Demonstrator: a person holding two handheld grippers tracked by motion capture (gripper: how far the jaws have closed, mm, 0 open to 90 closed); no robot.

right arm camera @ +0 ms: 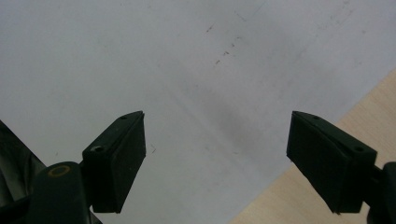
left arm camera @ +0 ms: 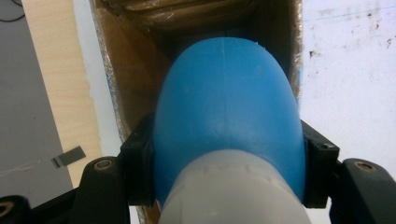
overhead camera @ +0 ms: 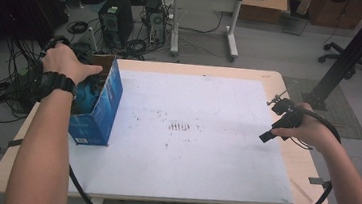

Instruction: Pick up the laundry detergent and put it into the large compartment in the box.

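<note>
At about nine o'clock on the table (overhead camera: 284, 157), the left gripper (left arm camera: 229, 186) is inside the open blue box (overhead camera: 99, 109), its jaws clamped on a blue bottle (left arm camera: 226, 116) with a pale cap — whether going in or coming out I cannot tell. At three o'clock the right gripper (right arm camera: 217, 158) hangs over the white sheet (overhead camera: 203, 109), jaws spread and holding nothing — so the job looks unfinished
</note>
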